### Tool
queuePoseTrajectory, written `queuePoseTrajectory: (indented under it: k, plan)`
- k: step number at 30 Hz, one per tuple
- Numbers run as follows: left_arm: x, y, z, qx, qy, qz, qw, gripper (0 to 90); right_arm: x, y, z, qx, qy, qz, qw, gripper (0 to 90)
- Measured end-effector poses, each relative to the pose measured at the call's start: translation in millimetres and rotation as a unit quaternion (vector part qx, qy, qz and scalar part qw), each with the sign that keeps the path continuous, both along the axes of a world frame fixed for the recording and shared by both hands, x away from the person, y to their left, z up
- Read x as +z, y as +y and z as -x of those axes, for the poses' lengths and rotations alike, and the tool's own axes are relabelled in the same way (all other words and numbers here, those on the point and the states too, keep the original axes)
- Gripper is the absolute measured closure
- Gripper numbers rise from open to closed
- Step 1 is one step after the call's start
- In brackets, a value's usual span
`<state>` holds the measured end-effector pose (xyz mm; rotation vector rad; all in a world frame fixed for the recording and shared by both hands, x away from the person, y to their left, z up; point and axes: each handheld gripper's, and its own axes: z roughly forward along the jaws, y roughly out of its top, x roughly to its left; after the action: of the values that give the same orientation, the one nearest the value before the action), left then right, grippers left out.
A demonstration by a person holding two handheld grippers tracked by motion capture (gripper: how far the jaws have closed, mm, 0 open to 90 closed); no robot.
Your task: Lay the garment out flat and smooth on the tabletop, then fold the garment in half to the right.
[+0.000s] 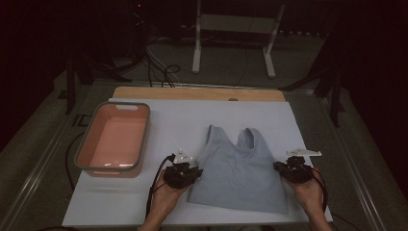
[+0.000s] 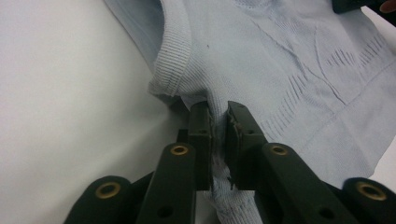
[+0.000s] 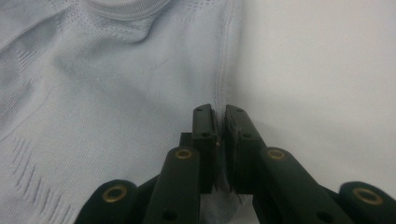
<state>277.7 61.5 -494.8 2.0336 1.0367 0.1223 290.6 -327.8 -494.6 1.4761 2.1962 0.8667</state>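
A light blue sleeveless knit top [image 1: 238, 168] lies flat on the white table cover [image 1: 168, 120], straps pointing away from me. My left gripper [image 1: 192, 172] is at its left side seam, and in the left gripper view [image 2: 219, 111] the jaws are pinched together on the fabric edge just below the armhole [image 2: 170, 70]. My right gripper [image 1: 280, 168] is at the right side seam; in the right gripper view [image 3: 220, 112] its jaws are closed on the seam [image 3: 223, 74] of the top [image 3: 116, 93]. A hand holds each gripper from the near edge.
A pink tub with a grey rim [image 1: 114, 139] stands empty at the left of the table. A wooden board edge [image 1: 197, 94] runs along the far side. Beyond it are a white stand [image 1: 231, 38] and cables on the floor.
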Motion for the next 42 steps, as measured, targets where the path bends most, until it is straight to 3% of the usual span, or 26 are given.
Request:
queuePoseTrajectory:
  k: [4, 10, 18, 25, 29, 33, 35, 38, 42]
  plan:
    - [3.0, 4.9, 1.1, 0.01, -0.008, 0.011, 0.9999, 67.4, 0.1, 0.8, 0.9, 0.001, -0.003, 0.003, 1.0, 82.6]
    - [4.3, 13.8, 0.0, 0.048, -0.009, 0.021, 0.9986, 41.6, -0.4, 0.7, 1.2, 0.001, -0.004, 0.003, 1.0, 81.9]
    - [0.0, 16.6, -3.1, 0.056, 0.009, 0.032, 0.9979, 38.3, 0.1, -2.0, 2.2, -0.006, -0.009, 0.008, 0.9999, 80.9]
    - [-5.4, 11.8, -12.8, 0.052, 0.037, 0.062, 0.9961, 39.9, 0.2, -3.4, 2.7, -0.009, -0.007, 0.01, 0.9999, 81.5]
    - [-10.7, 1.7, -18.6, 0.049, 0.049, 0.055, 0.9961, 40.8, 0.8, -3.5, 3.4, -0.009, -0.009, 0.017, 0.9998, 81.9]
    - [-13.3, -1.2, -26.7, 0.049, 0.068, 0.079, 0.9933, 44.9, 1.2, -3.8, 4.0, -0.011, -0.008, 0.019, 0.9997, 82.3]
    - [-12.9, -2.0, -30.2, 0.046, 0.07, 0.089, 0.9925, 51.1, 1.3, -4.6, 4.3, -0.013, -0.008, 0.019, 0.9997, 82.3]
    - [-12.9, -3.2, -32.4, 0.048, 0.077, 0.1, 0.9908, 73.1, 1.4, -6.3, 4.7, -0.016, -0.008, 0.019, 0.9997, 82.2]
    - [-12.1, -3.3, -30.5, 0.047, 0.08, 0.093, 0.9914, 83.2, 1.3, -7.6, 5.0, -0.019, -0.007, 0.018, 0.9996, 81.8]
